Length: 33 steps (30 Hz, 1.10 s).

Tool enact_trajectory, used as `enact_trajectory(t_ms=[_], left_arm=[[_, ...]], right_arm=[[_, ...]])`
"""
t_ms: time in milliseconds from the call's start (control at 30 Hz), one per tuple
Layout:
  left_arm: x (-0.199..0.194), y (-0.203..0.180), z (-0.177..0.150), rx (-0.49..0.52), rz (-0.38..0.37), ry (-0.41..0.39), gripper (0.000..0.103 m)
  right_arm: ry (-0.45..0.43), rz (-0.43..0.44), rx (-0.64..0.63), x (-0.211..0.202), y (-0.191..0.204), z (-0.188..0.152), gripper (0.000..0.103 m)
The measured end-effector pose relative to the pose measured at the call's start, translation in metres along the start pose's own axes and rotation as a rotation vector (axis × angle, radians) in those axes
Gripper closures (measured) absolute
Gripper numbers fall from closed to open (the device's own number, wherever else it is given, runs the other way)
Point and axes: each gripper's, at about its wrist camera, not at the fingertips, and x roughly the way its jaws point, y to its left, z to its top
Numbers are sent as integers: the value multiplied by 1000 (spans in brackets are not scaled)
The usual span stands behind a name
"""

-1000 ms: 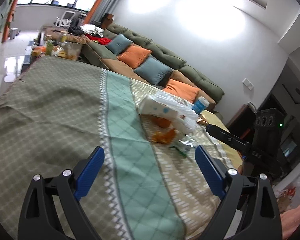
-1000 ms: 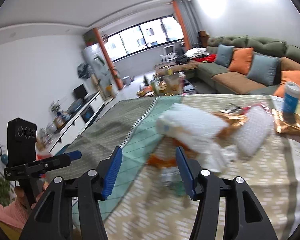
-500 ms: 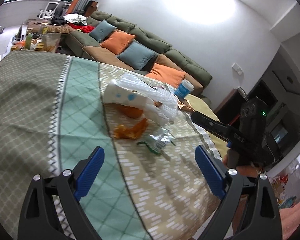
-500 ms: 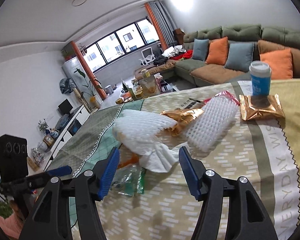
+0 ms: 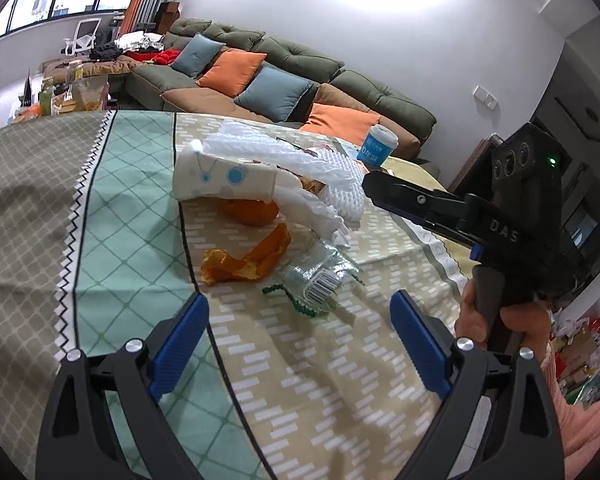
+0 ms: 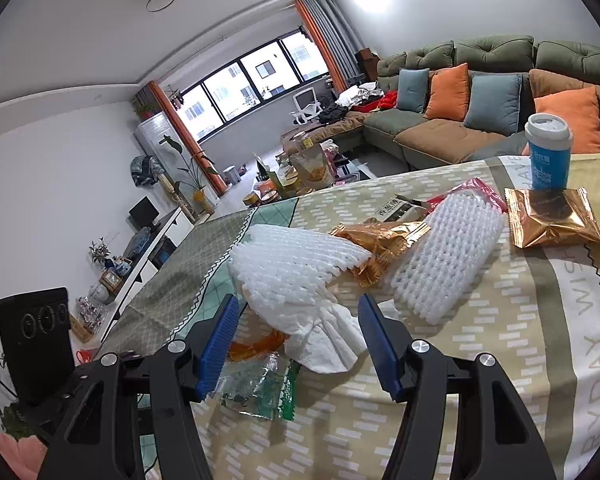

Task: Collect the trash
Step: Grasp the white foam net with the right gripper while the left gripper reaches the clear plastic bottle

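Trash lies in a heap on the patterned tablecloth (image 5: 132, 240): orange peel (image 5: 248, 264), a clear plastic wrapper (image 5: 320, 276), a crumpled white tissue (image 6: 324, 340), a tissue pack (image 5: 224, 178), two white foam nets (image 6: 448, 260), gold snack wrappers (image 6: 552, 224) and a blue paper cup (image 6: 548, 152). My left gripper (image 5: 300, 344) is open and empty, just short of the plastic wrapper. My right gripper (image 6: 296, 344) is open and empty, its jaws either side of the tissue; in the left wrist view it (image 5: 384, 184) reaches in from the right.
A green sofa (image 6: 480, 92) with orange and blue cushions stands behind the table. A cluttered coffee table (image 6: 300, 172) lies further back towards the windows. The table's near right edge (image 5: 460, 272) drops off beside my right hand.
Both grippers have moved in closer to the trash heap. The left view has swung right and down to the wrapper and peel. The right gripper now frames the tissue.
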Motion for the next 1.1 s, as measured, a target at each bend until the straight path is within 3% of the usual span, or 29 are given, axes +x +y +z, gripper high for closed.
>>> enact_trajectory(t_ms=[333, 500, 733, 867, 967, 1067, 1100], left_arm=[[9, 11, 0, -70, -44, 34, 11], [7, 4, 1, -6, 58, 8, 11], [14, -11, 0, 65, 21, 43, 11], [22, -24, 2, 135, 56, 56, 12], [28, -25, 7, 139, 54, 67, 20], [37, -22, 12, 136, 67, 96, 40], [40, -19, 13, 128, 60, 111, 51]], right_arm=[[4, 7, 12, 1, 3, 0, 38], [4, 14, 11, 2, 4, -3, 38], [37, 41, 20, 17, 5, 1, 38], [56, 63, 34, 32, 9, 7, 38], [79, 77, 53, 42, 6, 9, 49], [88, 84, 78, 47, 4, 7, 62], [84, 83, 79, 46, 5, 6, 68]])
